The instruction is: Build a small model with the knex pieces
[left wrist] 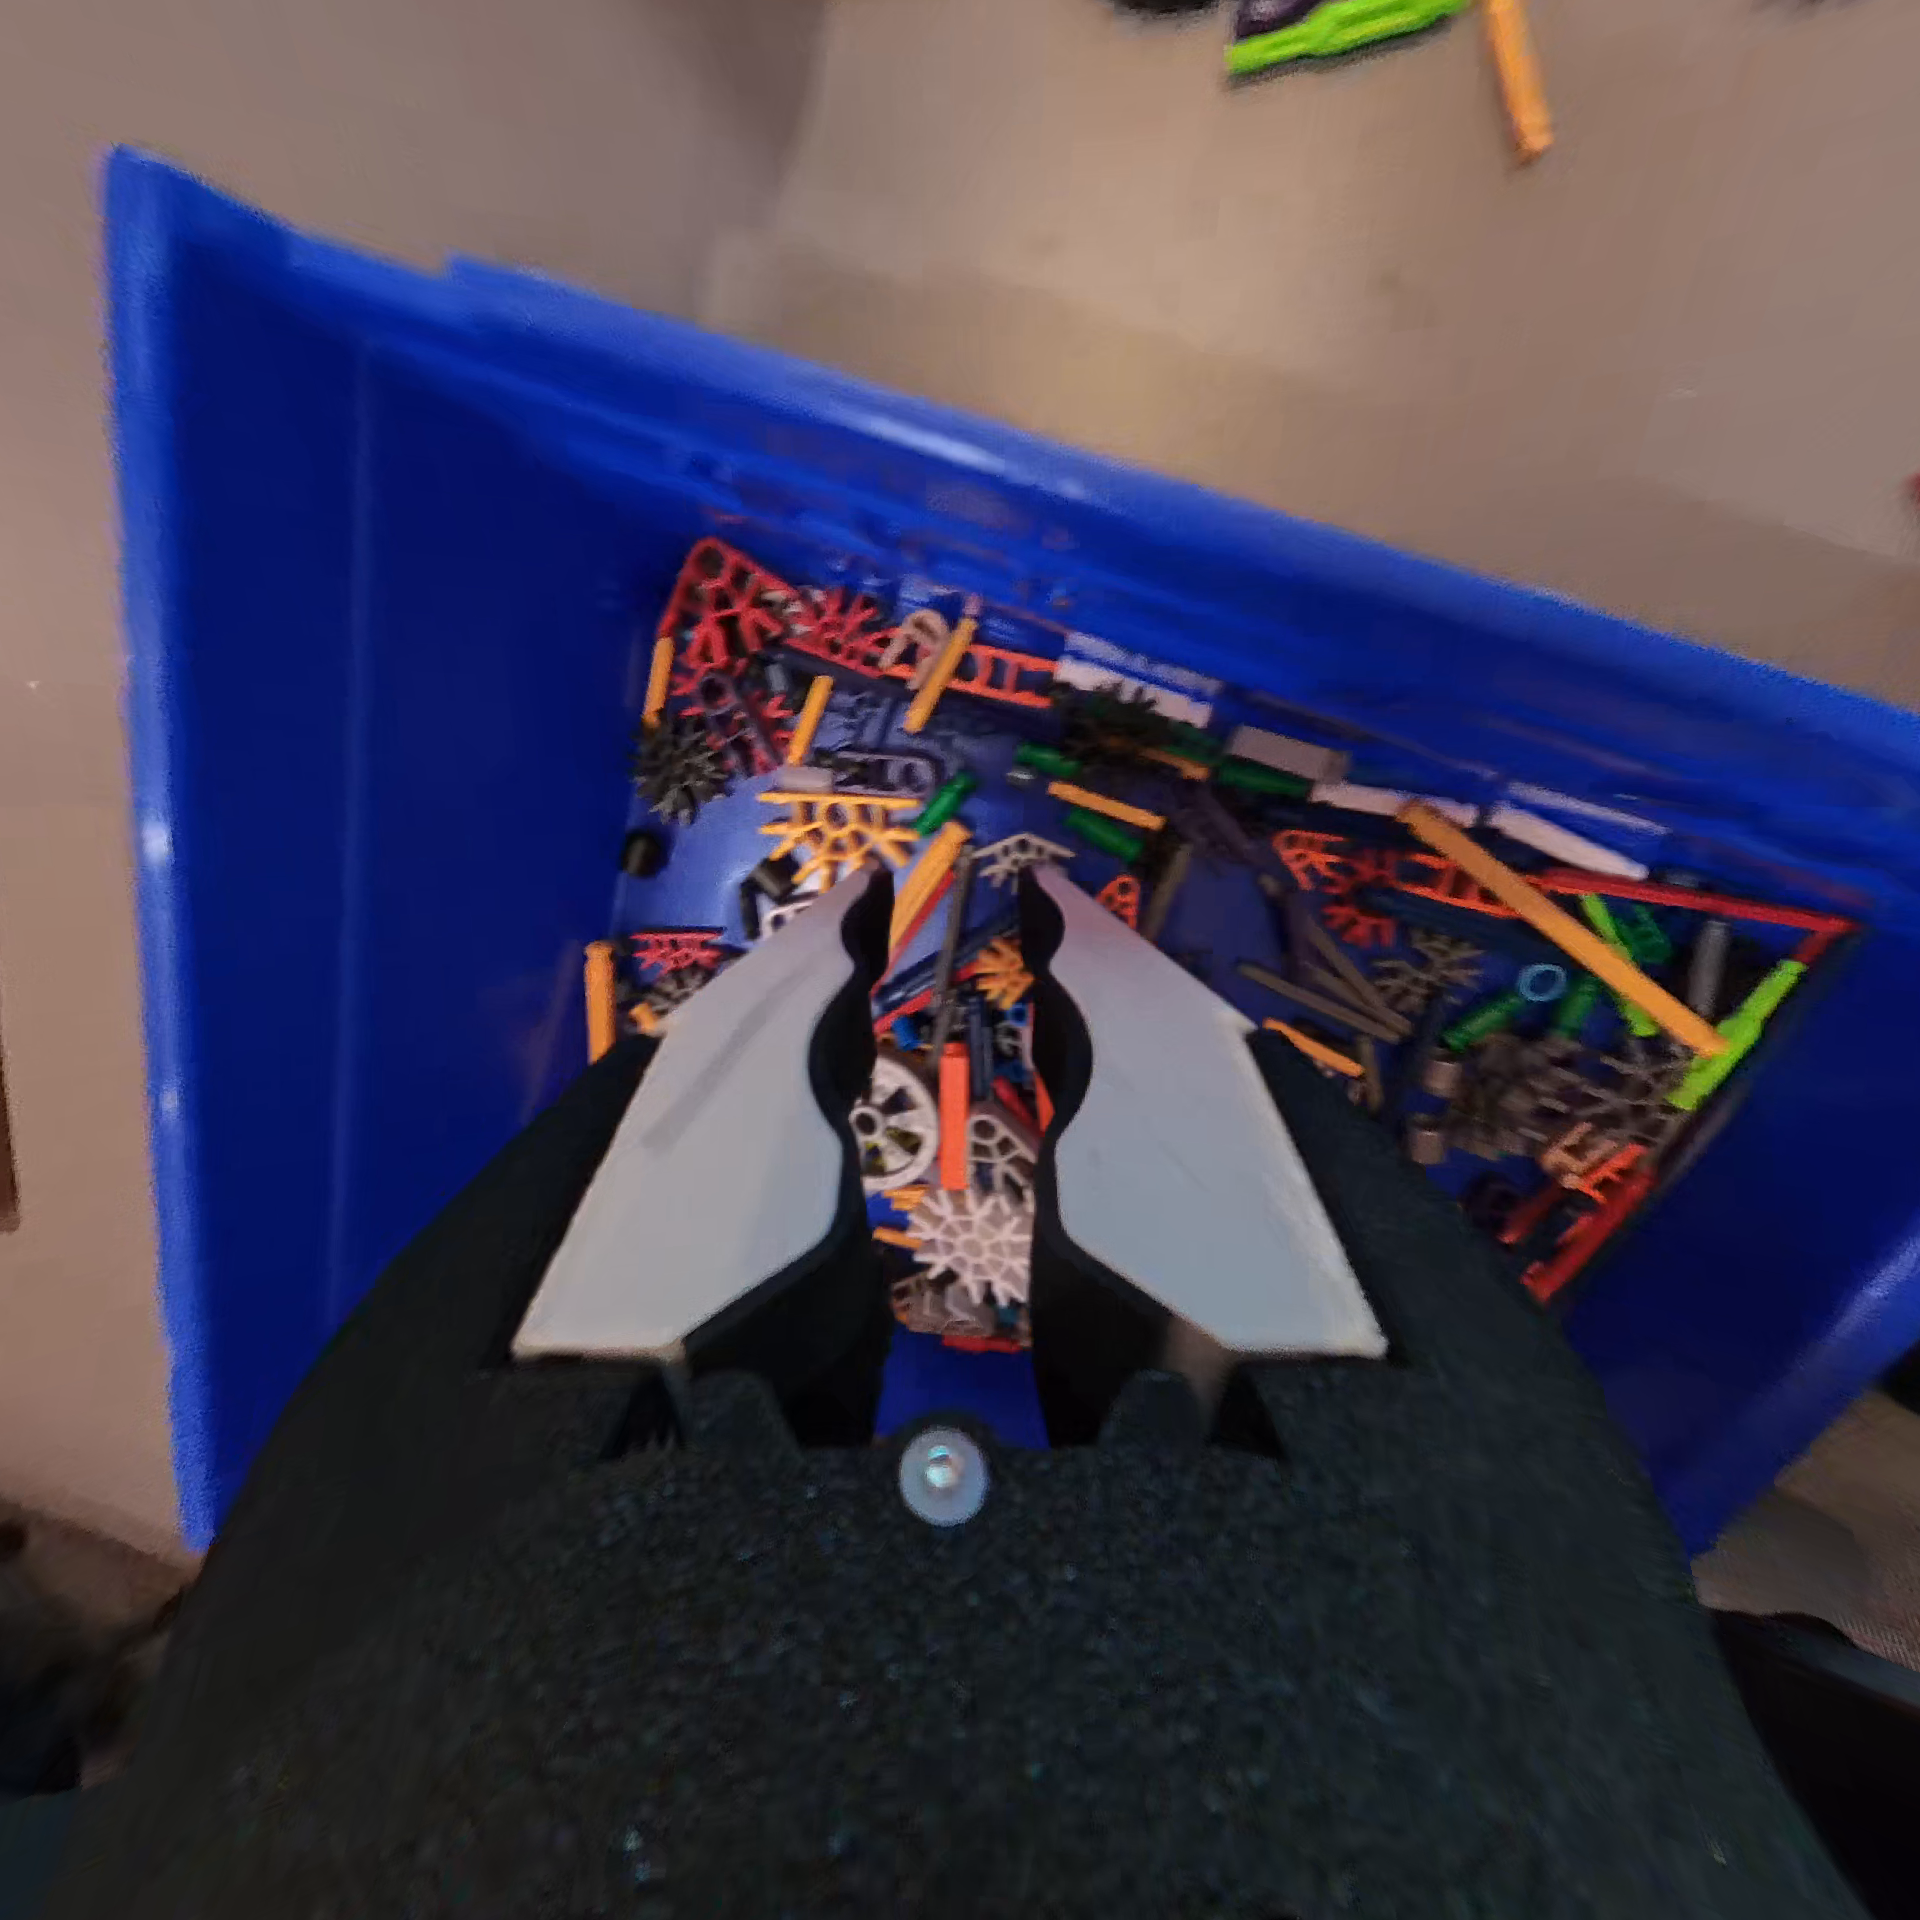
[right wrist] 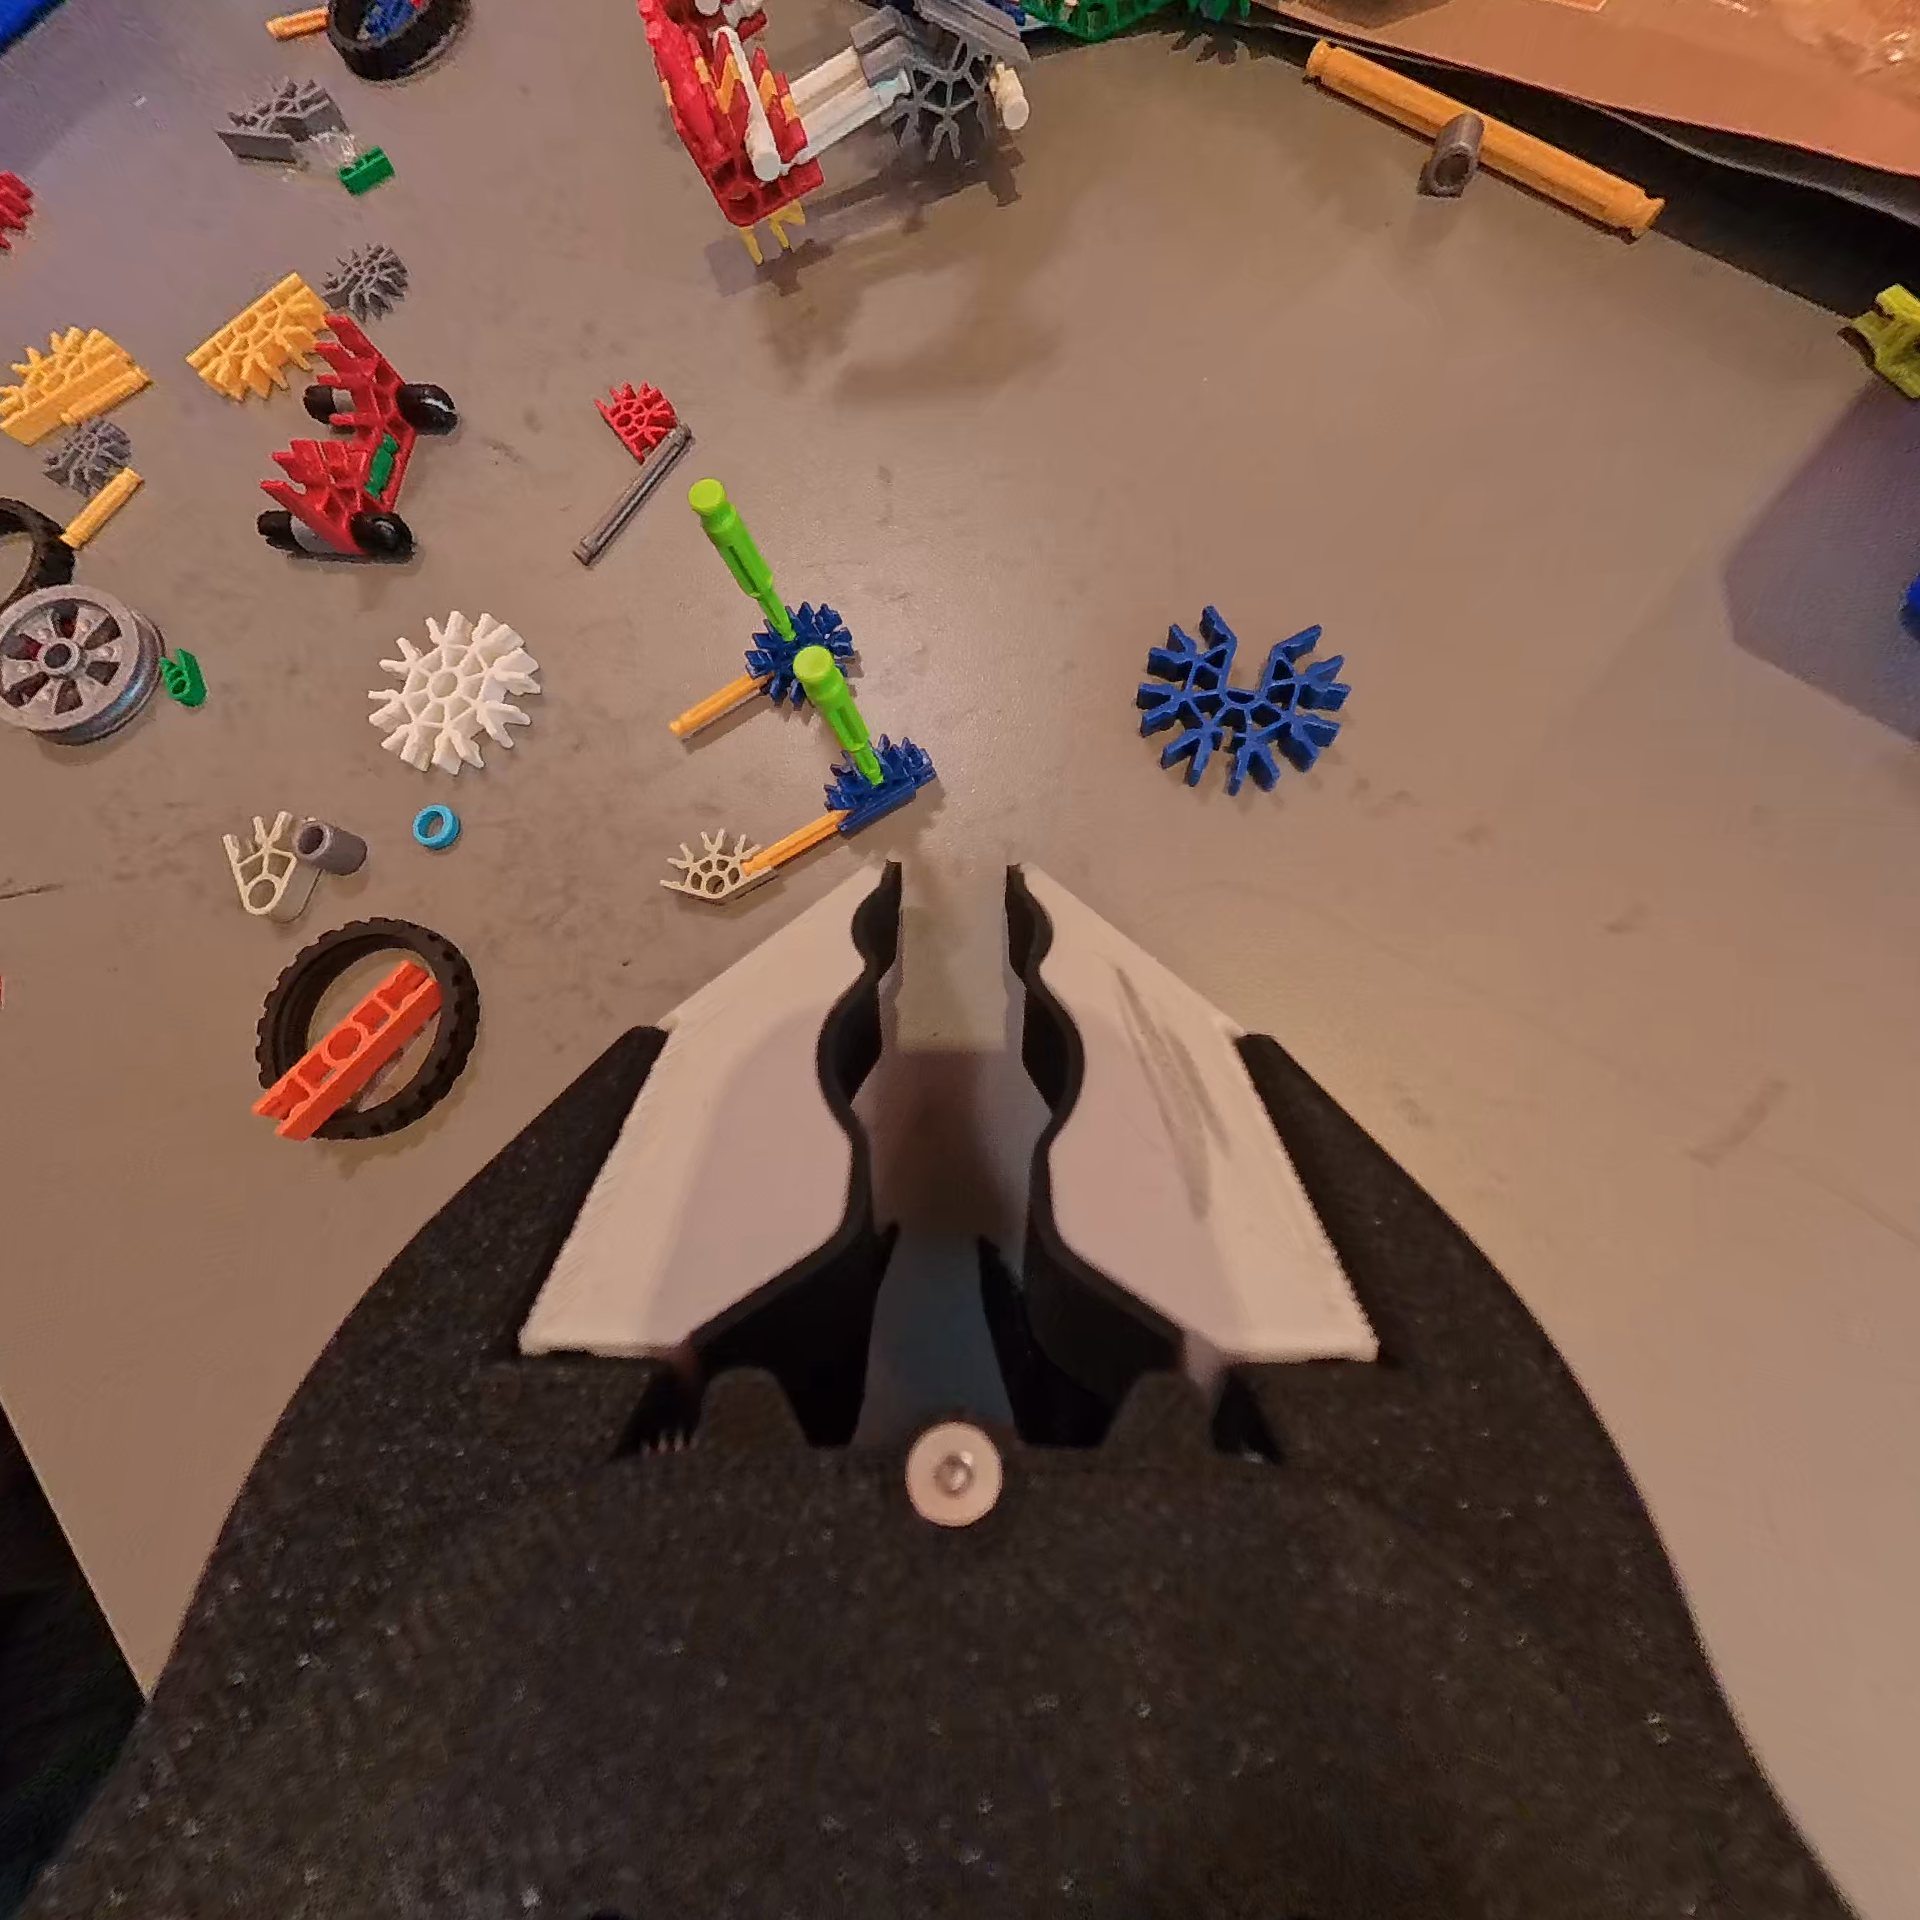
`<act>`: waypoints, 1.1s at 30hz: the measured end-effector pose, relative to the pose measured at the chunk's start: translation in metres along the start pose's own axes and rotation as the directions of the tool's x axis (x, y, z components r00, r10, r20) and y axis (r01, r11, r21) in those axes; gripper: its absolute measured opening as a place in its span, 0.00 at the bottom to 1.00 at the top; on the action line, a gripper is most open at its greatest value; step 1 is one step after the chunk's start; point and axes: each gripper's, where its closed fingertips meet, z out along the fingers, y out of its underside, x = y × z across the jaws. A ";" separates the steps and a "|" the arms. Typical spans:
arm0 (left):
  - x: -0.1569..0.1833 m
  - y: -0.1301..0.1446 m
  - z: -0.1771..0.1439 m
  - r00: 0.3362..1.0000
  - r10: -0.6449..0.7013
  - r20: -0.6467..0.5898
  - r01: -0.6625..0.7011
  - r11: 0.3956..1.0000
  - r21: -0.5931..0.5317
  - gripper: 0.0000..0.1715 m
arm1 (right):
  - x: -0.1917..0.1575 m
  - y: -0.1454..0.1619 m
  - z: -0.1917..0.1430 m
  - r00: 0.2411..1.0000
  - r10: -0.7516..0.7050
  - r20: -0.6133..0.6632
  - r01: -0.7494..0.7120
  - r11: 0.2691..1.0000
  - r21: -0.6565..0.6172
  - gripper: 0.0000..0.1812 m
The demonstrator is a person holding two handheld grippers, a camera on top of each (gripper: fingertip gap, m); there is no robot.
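My left gripper (left wrist: 954,883) hung parted and empty over the blue bin (left wrist: 416,727), its jumble of toy pieces (left wrist: 966,1049) showing between my jaws. My right gripper (right wrist: 953,871) was parted too, holding nothing above the table (right wrist: 1455,935), a small blue-and-green toy assembly (right wrist: 831,707) just ahead to the left, a blue snowflake connector (right wrist: 1242,698) ahead to the right.

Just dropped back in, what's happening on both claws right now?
The left claw hangs open over a blue bin full of mixed construction-toy pieces, holding nothing. The right claw is open and empty above the table, nearest a small assembly of blue connectors with green rods; a loose blue connector lies to its right.
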 end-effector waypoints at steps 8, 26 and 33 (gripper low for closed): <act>0.017 0.018 0.026 0.999 0.014 -0.033 -0.017 0.994 -0.107 0.14 | 0.001 0.000 0.000 1.000 -0.012 -0.018 0.012 1.000 -0.001 0.10; 0.008 0.012 0.034 0.998 0.041 0.037 -0.037 0.995 -0.090 0.12 | 0.000 0.000 0.000 1.000 -0.014 -0.017 0.014 1.000 0.001 0.11; 0.007 0.009 0.036 0.999 0.037 0.027 -0.035 0.997 -0.070 0.11 | 0.000 0.000 0.000 1.000 -0.014 -0.017 0.014 1.000 0.000 0.11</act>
